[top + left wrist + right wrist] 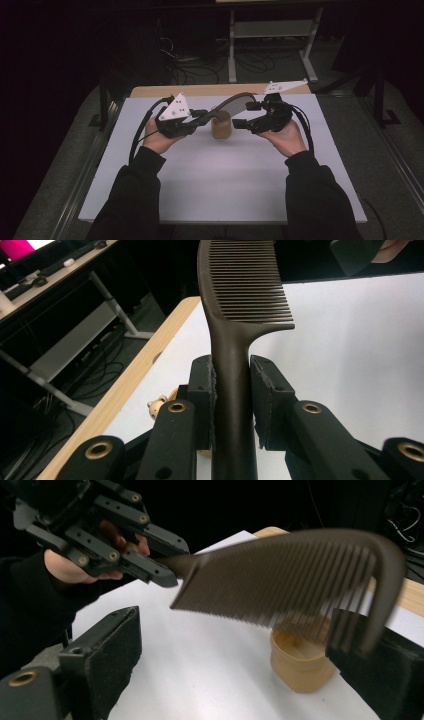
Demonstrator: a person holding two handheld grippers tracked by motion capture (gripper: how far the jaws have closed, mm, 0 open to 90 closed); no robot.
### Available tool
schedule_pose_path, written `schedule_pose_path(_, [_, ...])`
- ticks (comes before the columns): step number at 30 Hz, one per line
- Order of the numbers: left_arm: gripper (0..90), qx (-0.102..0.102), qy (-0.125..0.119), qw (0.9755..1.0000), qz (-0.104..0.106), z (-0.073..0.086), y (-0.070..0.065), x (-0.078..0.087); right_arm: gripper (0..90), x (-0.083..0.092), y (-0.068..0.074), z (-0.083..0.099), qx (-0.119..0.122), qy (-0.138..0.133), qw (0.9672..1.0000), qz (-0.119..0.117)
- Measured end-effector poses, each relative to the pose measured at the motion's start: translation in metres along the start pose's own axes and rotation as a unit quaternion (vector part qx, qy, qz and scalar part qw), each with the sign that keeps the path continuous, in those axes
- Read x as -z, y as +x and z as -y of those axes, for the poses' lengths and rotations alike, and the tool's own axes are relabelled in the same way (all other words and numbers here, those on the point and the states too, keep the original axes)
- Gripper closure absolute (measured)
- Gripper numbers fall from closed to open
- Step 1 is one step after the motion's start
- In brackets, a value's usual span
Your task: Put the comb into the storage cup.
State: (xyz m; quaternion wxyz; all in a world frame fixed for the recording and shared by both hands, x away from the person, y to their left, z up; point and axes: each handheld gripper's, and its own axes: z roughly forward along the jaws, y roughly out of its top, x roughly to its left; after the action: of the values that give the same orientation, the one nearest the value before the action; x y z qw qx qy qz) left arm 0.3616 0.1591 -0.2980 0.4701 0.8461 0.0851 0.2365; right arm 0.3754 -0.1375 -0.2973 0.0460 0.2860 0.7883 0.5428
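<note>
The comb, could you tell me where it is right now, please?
In the high view the comb hangs mid-table above the wooden cup, its handle clamped in the left claw and its toothed end beside the open right claw.

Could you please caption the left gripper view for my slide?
Left gripper clamps the dark brown plastic comb by its handle above the white table.

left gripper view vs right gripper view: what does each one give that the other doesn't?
Left gripper view alone: the left gripper's pads clamped on the brown comb's handle, a small figurine at the table's wooden edge, and desks beyond.

Right gripper view alone: the right gripper with jaws apart around the comb's toothed end, not pressing it, and the tan cup under the teeth.

Both: the comb and the white tabletop.
</note>
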Motion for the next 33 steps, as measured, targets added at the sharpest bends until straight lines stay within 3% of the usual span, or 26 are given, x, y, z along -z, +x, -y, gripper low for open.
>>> schedule_pose_path(9, [73.3, -0.002, 0.007, 1.0000, -0.006, 0.002, -0.004, -0.006, 14.6, -0.006, 0.001, -0.005, -0.004, -0.003, 1.0000, 0.000])
schedule_pose_path(13, [73.3, -0.004, 0.020, 0.9997, -0.010, 0.006, -0.005, -0.011, 27.0, -0.004, 0.003, -0.006, 0.010, -0.015, 0.9998, -0.006])
schedule_pose_path(21, [73.3, -0.006, 0.026, 0.9996, -0.012, 0.007, -0.008, -0.016, 46.9, 0.000, 0.001, -0.008, -0.003, -0.045, 0.9989, -0.009])
schedule_pose_path(28, [73.3, -0.008, 0.040, 0.9992, -0.007, 0.007, -0.011, -0.018, 69.1, 0.001, 0.004, -0.009, -0.004, -0.046, 0.9988, -0.012])
schedule_pose_path(33, [73.3, -0.002, 0.042, 0.9990, -0.010, 0.009, -0.011, -0.020, 78.1, -0.001, 0.007, -0.012, 0.000, -0.043, 0.9990, -0.008])
